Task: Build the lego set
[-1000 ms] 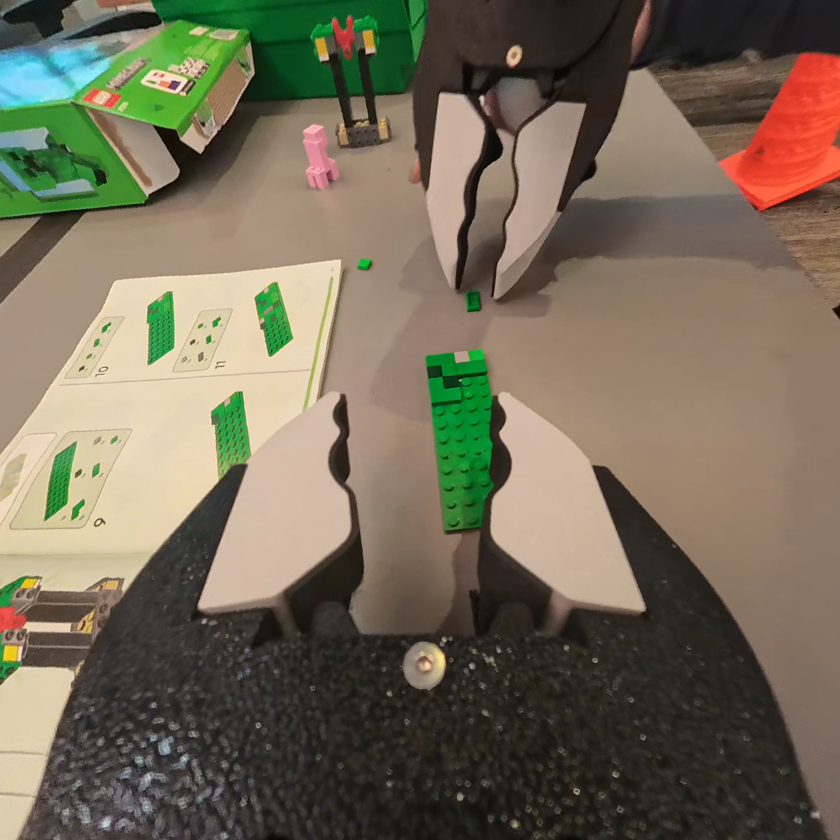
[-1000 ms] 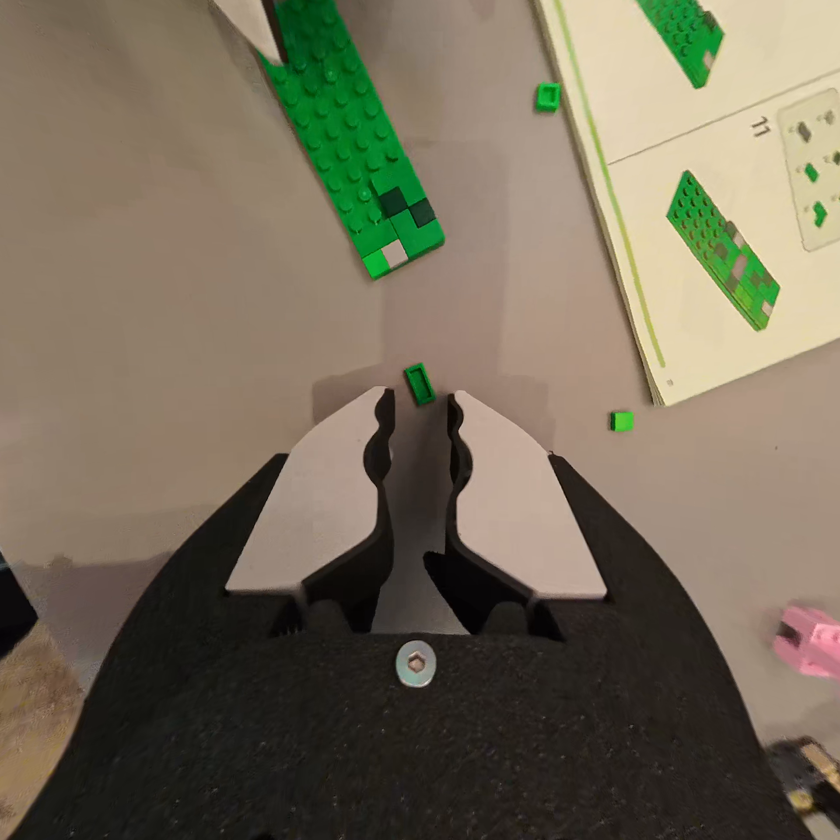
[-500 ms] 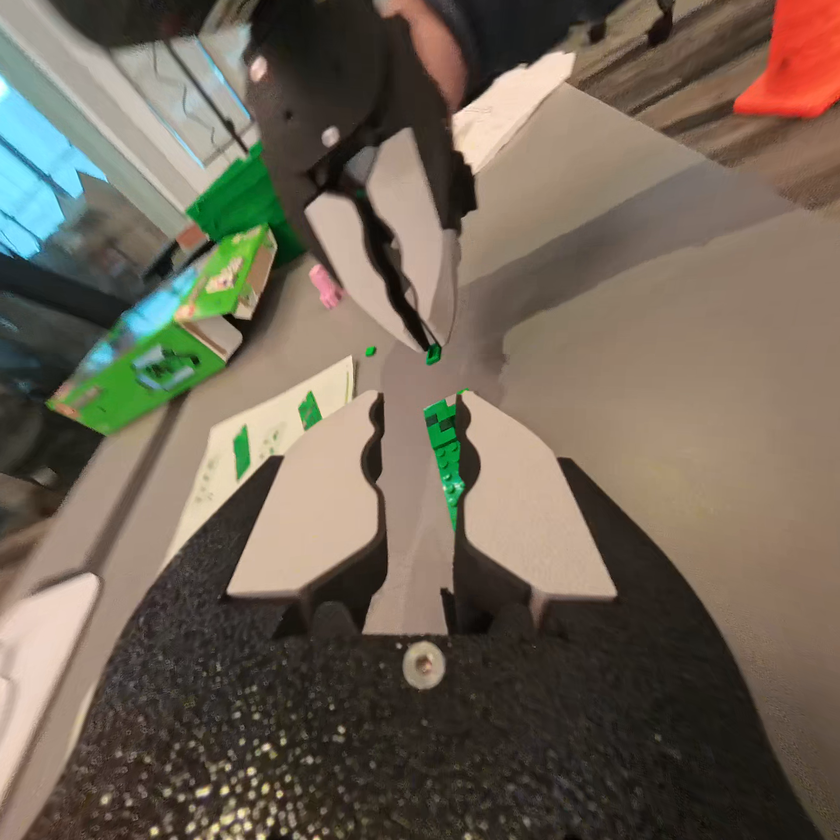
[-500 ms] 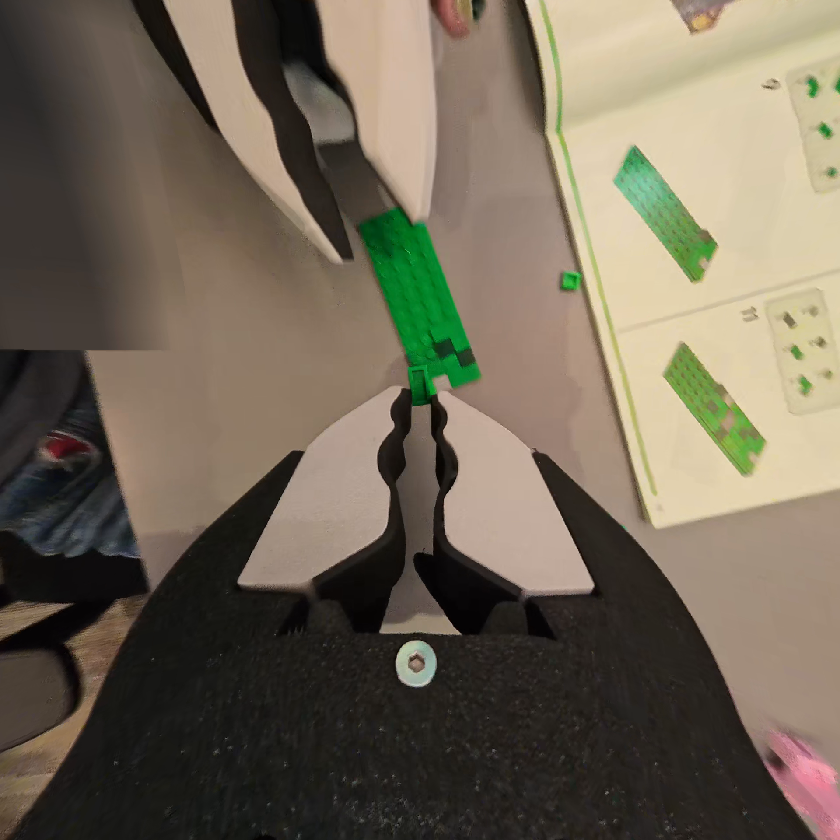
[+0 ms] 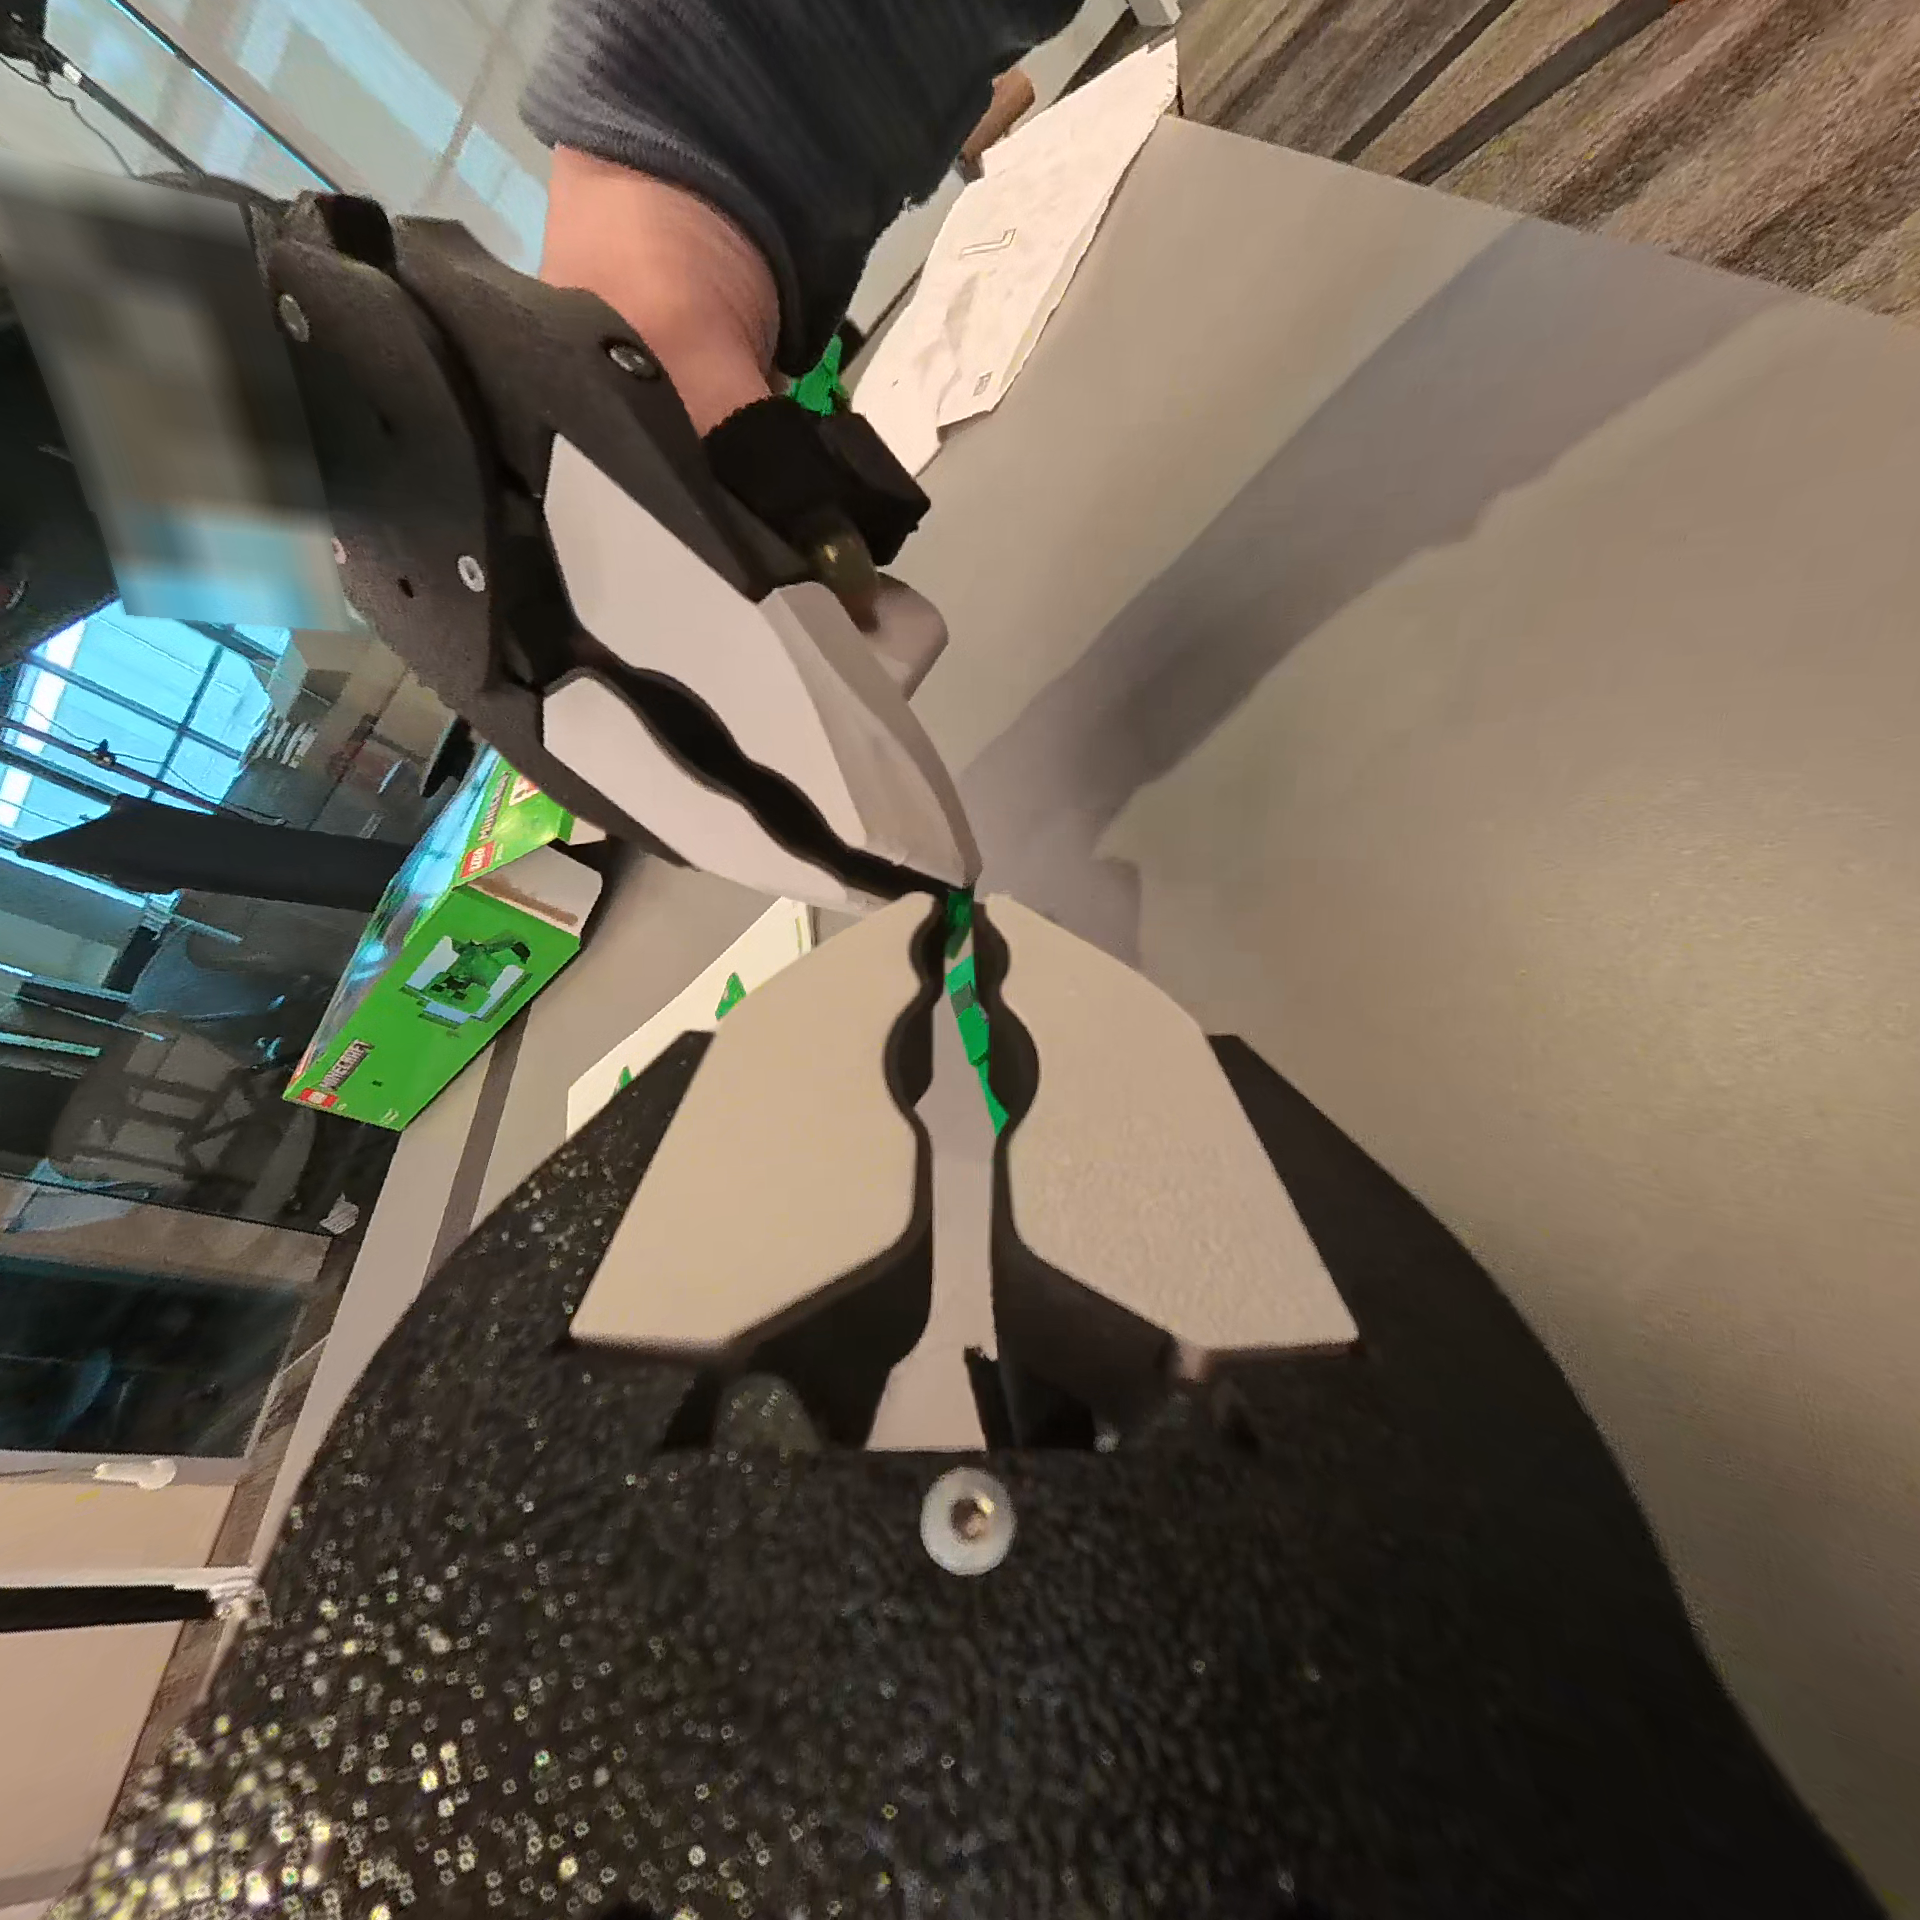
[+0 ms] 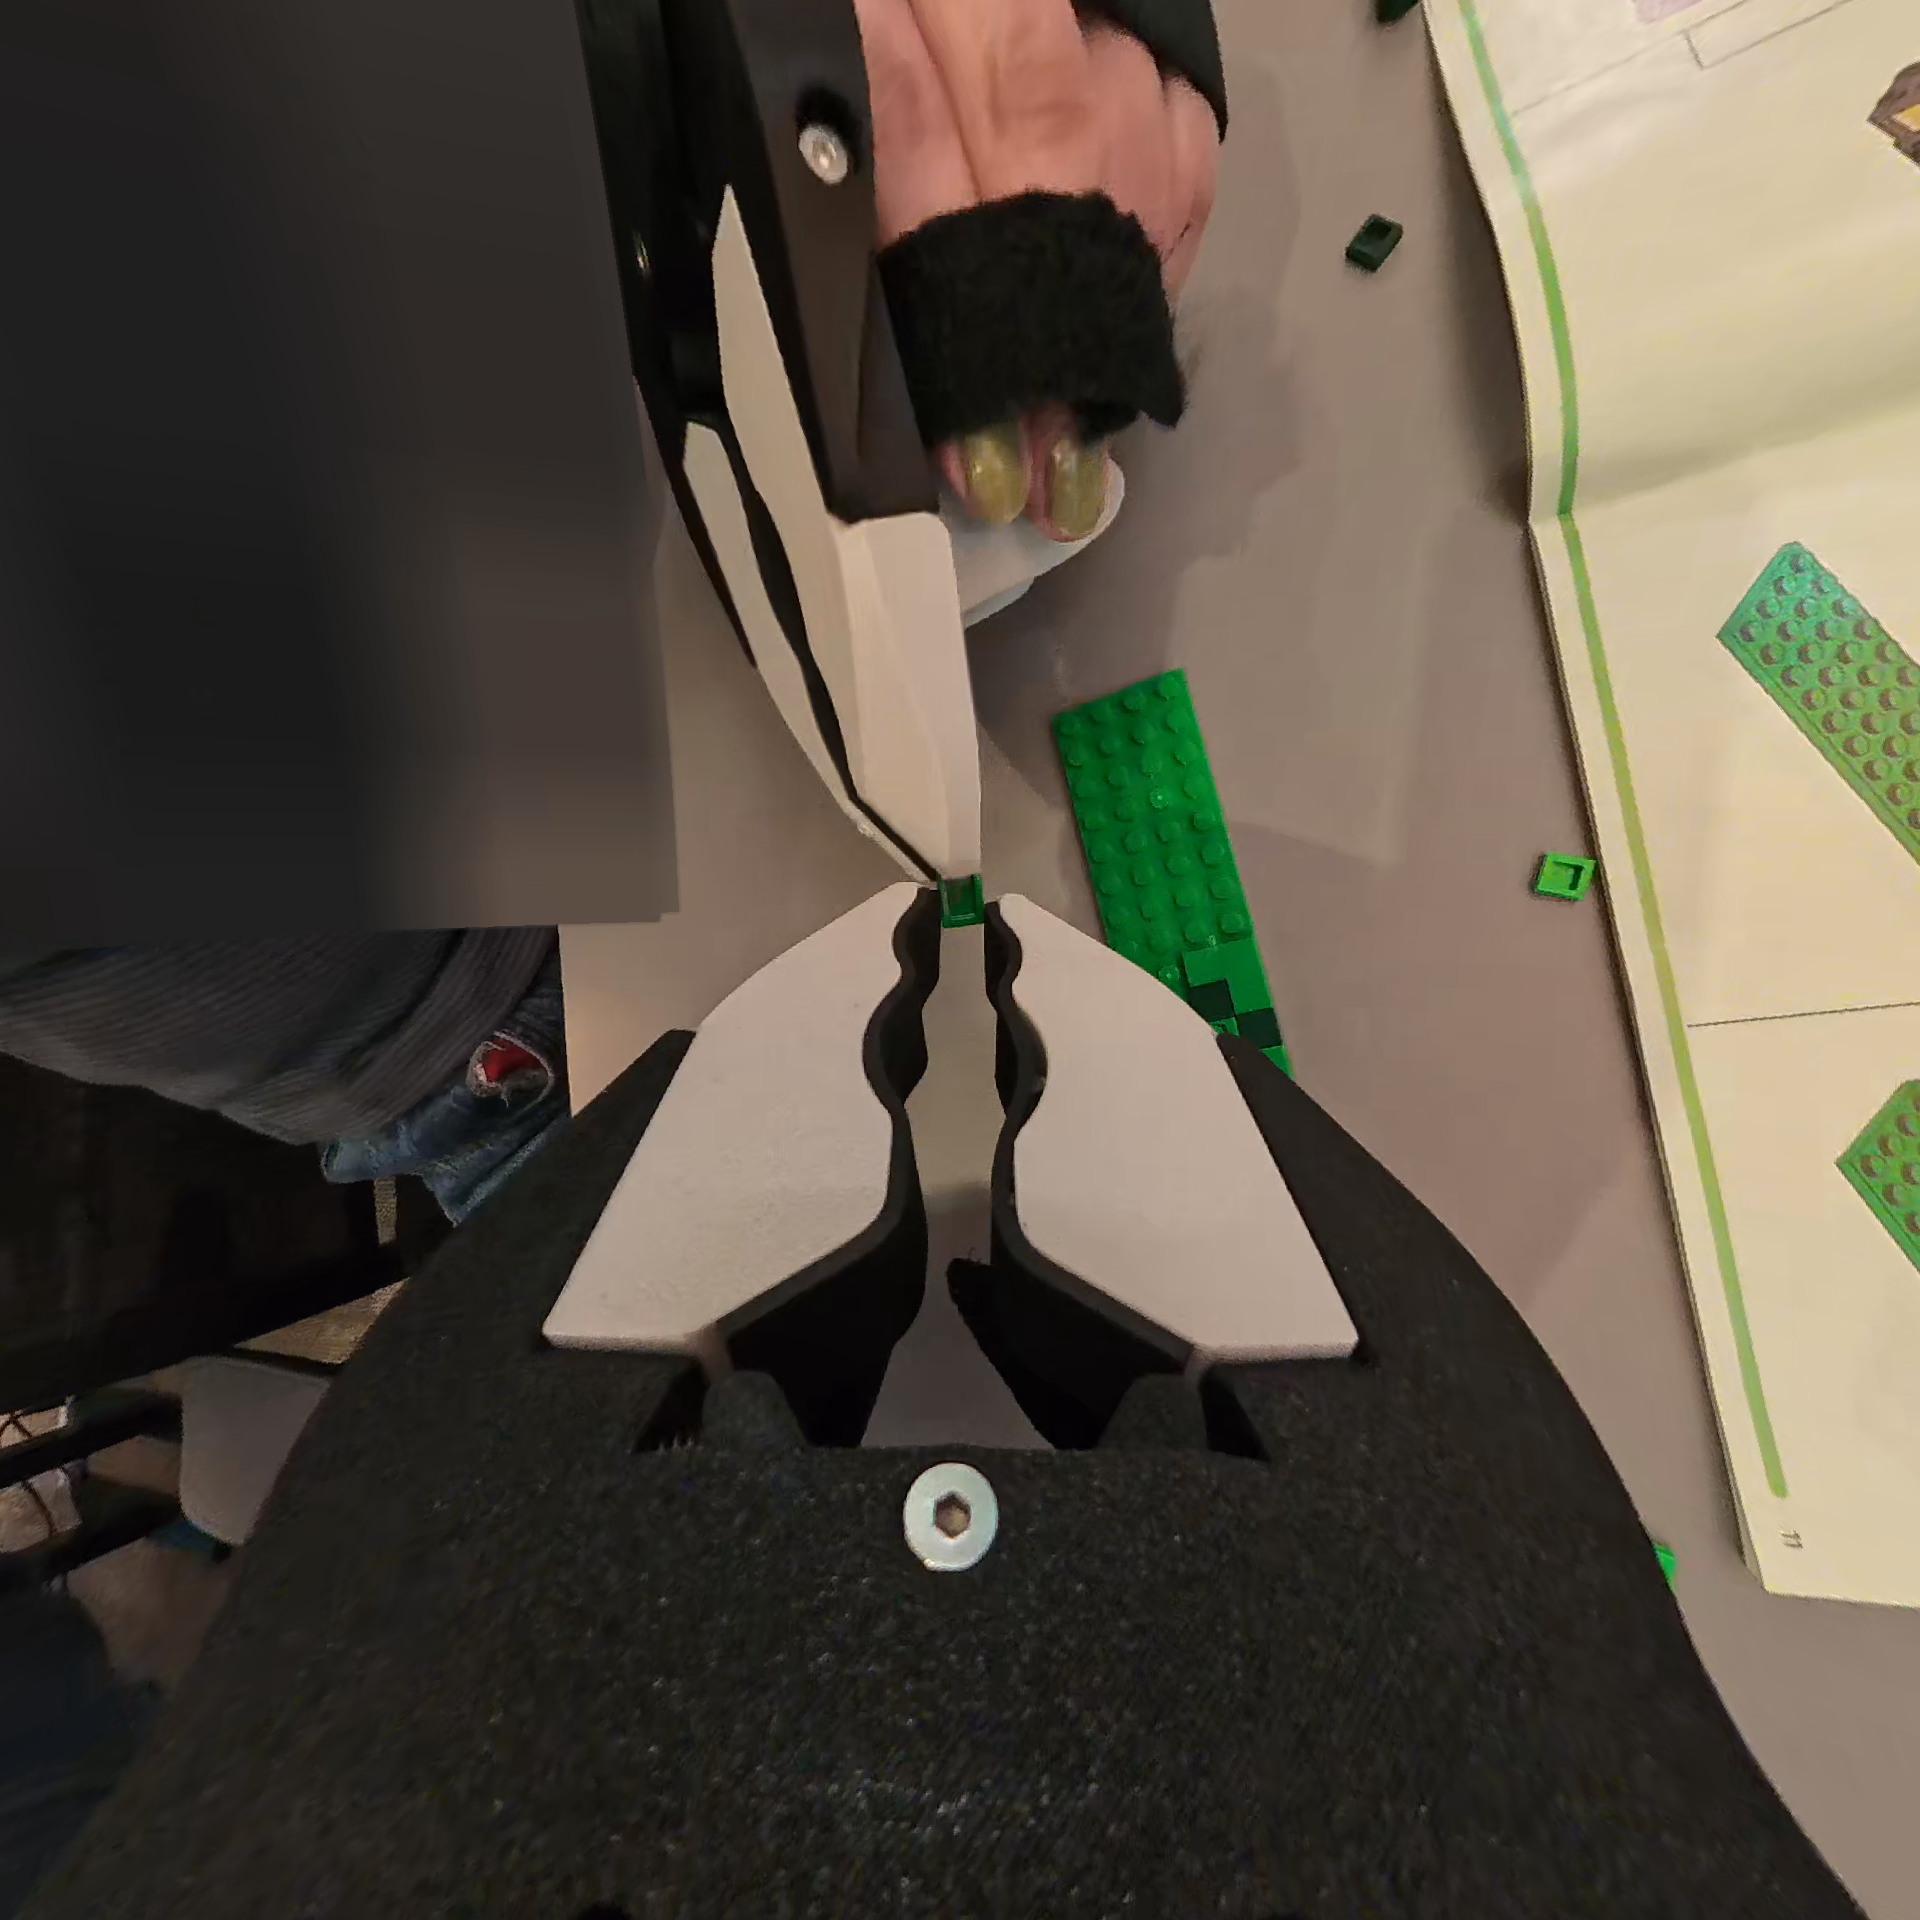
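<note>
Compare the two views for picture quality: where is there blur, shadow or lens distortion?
Left wrist view: the table edges bow, wide-angle; a soft shadow crosses it; the green box is slightly soft. Right wrist view: sharper, evenly lit, the green plate showing crisp studs.

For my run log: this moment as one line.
right claw: holds small green piece | left claw: tips at same piece | green plate: lying on table

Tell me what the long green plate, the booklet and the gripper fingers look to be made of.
Long green plate: hard moulded plastic, slightly glossy, judging by its crisp studs and the sheen on them.
Booklet: thin printed paper, fairly matte; it lies flat, open at a fold.
Fingers of the right gripper: probably rigid plastic, perhaps printed, with a pale matte face and a black wavy inner edge, possibly rubber.
</note>
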Motion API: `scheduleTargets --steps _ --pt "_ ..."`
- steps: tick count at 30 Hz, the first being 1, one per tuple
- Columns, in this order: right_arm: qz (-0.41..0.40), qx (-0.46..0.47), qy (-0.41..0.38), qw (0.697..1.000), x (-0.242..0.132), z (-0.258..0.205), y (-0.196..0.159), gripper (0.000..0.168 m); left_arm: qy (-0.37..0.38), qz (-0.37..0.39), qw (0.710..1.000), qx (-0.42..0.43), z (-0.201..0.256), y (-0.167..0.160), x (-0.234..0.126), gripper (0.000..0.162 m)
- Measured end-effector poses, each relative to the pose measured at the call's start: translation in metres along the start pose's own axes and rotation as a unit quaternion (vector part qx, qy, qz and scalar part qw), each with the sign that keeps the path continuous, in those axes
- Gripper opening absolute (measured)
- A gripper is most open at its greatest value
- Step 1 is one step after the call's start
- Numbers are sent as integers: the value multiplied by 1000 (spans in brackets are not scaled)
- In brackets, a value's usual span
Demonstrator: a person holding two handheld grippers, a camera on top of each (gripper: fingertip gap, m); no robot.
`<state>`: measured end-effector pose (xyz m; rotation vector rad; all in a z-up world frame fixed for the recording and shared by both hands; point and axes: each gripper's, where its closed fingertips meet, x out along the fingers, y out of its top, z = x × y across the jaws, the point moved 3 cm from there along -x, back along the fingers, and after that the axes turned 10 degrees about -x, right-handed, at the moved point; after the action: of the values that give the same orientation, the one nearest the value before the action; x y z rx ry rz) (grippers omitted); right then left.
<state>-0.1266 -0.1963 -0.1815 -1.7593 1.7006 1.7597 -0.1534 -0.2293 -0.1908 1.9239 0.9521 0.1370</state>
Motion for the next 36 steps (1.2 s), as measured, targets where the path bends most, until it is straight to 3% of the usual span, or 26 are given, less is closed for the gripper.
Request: scheduleTargets --steps 4,5,8,10,12,16,20,23,26,30,33,34,36 --pt "20 -5 -41 999 -4 8 2 9 28 -21 999 -6 -7 -3 0 3" --pt "34 -13 -71 997 -8 12 4 17 34 -23 999 -21 -11 -4 -1 2" --pt "50 -51 -169 983 -21 17 6 27 33 6 992 -126 -25 -2 -6 2" --pt "44 -100 -251 962 -27 16 8 31 14 44 972 -232 -36 -1 -11 2" --pt "10 -165 -345 924 -30 13 12 30 -14 85 939 -333 -46 -1 -16 2" --pt "-89 -312 -510 797 -33 5 25 26 -64 130 879 -455 -56 -3 -21 2" --pt "-161 -390 -564 709 -24 1 32 24 -107 148 835 -518 -55 -1 -18 2" --pt "-193 -423 -580 669 -20 1 34 15 -132 159 812 -545 -53 0 -17 2" --pt "-204 -437 -582 655 -19 1 34 8 -137 168 802 -556 -54 2 -18 2" --pt "-196 -435 -580 660 -21 -2 33 8 -144 161 809 -547 -52 3 -17 4" --pt "-192 -399 -578 686 -27 1 20 8 -107 42 878 -464 -42 -14 -6 38" --pt "-185 -379 -576 701 -30 2 13 8 -94 3 901 -424 -38 -18 -4 44" --pt "-165 -329 -572 733 -37 6 -1 8 -94 -45 919 -381 -29 -19 1 49"
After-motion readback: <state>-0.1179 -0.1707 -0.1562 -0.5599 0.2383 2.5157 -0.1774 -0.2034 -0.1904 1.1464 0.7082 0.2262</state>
